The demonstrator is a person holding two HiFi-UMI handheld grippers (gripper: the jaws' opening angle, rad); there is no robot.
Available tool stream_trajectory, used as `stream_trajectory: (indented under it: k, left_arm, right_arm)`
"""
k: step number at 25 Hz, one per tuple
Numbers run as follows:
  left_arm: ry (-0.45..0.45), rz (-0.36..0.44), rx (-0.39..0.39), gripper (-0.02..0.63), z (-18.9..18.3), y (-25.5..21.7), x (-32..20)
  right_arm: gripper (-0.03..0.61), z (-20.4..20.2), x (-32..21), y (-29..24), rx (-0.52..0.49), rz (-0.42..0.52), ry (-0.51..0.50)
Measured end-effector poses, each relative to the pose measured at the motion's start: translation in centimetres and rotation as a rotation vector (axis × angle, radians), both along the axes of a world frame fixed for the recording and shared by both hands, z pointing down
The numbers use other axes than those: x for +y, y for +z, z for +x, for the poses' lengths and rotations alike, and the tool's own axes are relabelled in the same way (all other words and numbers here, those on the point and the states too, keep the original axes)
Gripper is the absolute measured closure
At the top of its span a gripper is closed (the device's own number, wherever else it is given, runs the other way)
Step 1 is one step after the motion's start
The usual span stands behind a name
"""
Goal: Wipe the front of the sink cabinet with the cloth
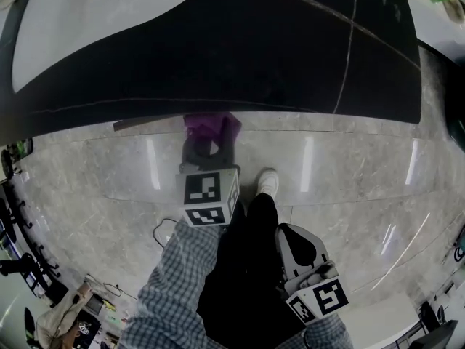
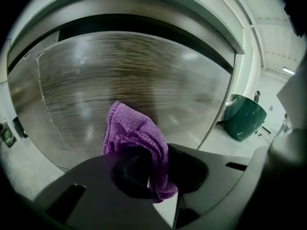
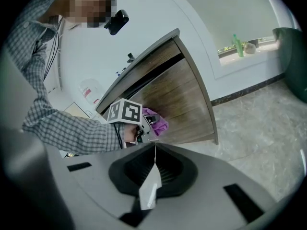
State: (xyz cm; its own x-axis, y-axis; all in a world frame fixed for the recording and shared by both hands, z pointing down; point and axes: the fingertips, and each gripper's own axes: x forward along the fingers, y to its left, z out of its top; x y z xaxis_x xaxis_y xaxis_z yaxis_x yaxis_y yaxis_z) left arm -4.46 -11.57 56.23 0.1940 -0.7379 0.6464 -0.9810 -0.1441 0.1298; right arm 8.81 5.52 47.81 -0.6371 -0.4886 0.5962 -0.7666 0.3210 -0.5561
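As the purple knitted cloth [image 2: 136, 133] is soft and limp, it is judged to be light, easily crumpled and in no way fragile. A firm pinch on a gathered fold is therefore called for, with a loose pad left beyond the tips for wiping. Such a hold is seen now: the left claw [image 2: 154, 172] is clenched on a bunched fold of the cloth, and the rest stands up past the tips. Straight ahead of this claw the brown wood-grain front of the sink cabinet [image 2: 144, 66] is faced at close range; whether the cloth is pressed against it cannot be told. The right claw [image 3: 152, 174] is closed with nothing grasped, and is held beside the person's dark trouser leg [image 1: 243, 267], well behind the left one. Slipping is thought unlikely, since so rough a weave is easily gripped.
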Motion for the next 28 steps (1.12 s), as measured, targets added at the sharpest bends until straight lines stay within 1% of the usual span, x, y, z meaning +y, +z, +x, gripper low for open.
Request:
stream_trajectory:
  k: [12, 17, 22, 26, 28]
  left_arm:
    - [0.144, 0.012, 0.03, 0.545, 8.9, 0.3, -1.6]
    - [0.195, 0.018, 0.046, 0.545, 11.8, -0.1, -2.1]
    - [0.284, 0.024, 0.05, 0.545, 15.4, 0.1, -2.6]
    - [0.331, 0.024, 0.061, 0.545, 17.8, 0.7, -3.1]
    - [0.369, 0.028, 0.057, 0.545, 19.0, 0.7, -3.1]
  right_arm:
    - [0.56, 5.0, -0.5, 0.6, 0.004, 0.0, 0.095]
    - [0.56, 6.5, -0.4, 0.5, 0.015, -0.002, 0.132]
    - [0.56, 8.0, -0.9, 0.7, 0.026, -0.007, 0.167]
    - [0.56, 8.9, -1.4, 0.8, 0.025, -0.004, 0.191]
    - [0.56, 9.2, -1.4, 0.8, 0.023, -0.006, 0.201]
